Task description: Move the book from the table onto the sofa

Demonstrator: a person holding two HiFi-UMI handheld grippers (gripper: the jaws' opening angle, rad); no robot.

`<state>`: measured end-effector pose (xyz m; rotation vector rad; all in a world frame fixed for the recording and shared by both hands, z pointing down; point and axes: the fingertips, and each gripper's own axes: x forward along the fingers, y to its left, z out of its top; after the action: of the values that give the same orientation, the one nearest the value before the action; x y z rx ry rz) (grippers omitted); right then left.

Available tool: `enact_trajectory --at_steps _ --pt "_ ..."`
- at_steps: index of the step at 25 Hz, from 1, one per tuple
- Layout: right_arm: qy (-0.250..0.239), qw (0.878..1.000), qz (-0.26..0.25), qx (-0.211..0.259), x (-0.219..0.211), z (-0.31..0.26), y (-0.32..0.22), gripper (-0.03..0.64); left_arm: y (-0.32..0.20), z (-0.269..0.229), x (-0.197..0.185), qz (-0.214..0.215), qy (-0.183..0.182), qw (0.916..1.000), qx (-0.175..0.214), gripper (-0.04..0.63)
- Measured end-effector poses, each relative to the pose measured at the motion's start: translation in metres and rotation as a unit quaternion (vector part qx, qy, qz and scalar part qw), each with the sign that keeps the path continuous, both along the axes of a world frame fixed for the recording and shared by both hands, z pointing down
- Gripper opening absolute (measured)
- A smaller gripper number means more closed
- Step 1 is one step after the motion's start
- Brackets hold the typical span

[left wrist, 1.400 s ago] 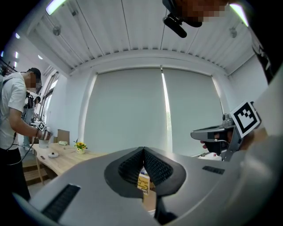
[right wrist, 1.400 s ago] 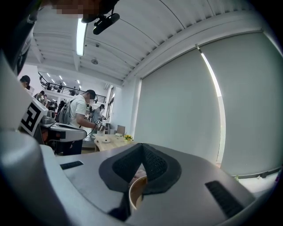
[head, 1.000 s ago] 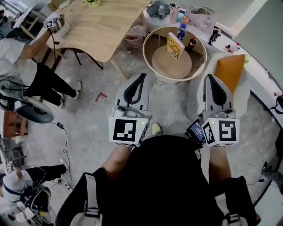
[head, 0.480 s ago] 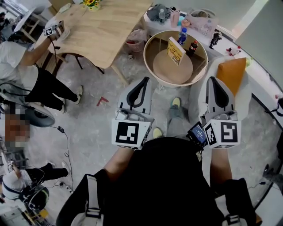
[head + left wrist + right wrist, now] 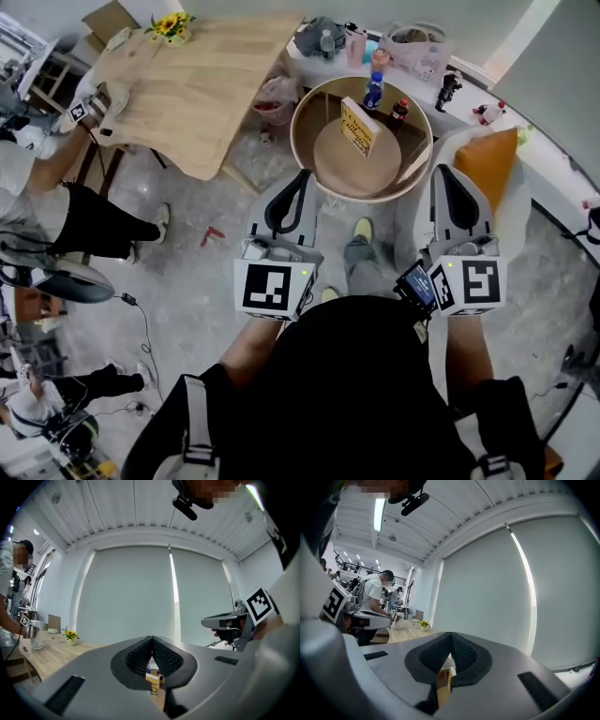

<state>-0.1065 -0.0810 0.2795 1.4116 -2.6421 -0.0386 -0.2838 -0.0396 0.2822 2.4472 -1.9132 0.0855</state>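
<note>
- The book (image 5: 356, 127) stands upright on the round table (image 5: 366, 198), a little past the middle towards the far edge. Standing on its lower edge, it leaves both covers free for a pinch from the sides.
- A blue bottle (image 5: 373, 91) and a dark bottle (image 5: 400, 111) stand just behind the book by the table's far edge. A reach from the near edge looks safest, since nothing stands in the way there.
- The left claw (image 5: 305, 175) hangs over the floor just short of the table's near edge, pointing level at the table. Its jaws meet at the tips with nothing between them. In the left gripper view the book shows only through the gap under the tips, well apart from them.
- The right claw (image 5: 442, 171) is held alongside it, off the table's near right edge and seen against the sofa (image 5: 514, 206). Its jaws are also pressed tight together and hold nothing.
- Both claws are level and parallel, which reads as an approach, not a grasp. Nothing on the table is touched.
- The sofa stands just beside the table's right edge, with an orange cushion (image 5: 486, 157) propped on it. The carry should therefore be short, and the bare seat near the cushion seems the likely place to set the book down.
- The task looks not yet begun: a claw must open before it can take the book.
</note>
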Motion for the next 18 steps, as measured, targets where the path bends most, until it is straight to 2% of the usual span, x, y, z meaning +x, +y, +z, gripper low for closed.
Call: enact_trajectory --at_steps 8,18 --pt "0.010 1.000 0.015 -0.023 0.009 0.019 -0.073 0.010 -0.079 0.017 -0.001 0.010 -0.014 0.9995 -0.025 0.006" --pt "0.007 0.999 -0.004 -0.047 0.000 0.024 -0.163 0.011 -0.168 0.022 -0.004 0.001 -0.033 0.9983 -0.048 0.006"
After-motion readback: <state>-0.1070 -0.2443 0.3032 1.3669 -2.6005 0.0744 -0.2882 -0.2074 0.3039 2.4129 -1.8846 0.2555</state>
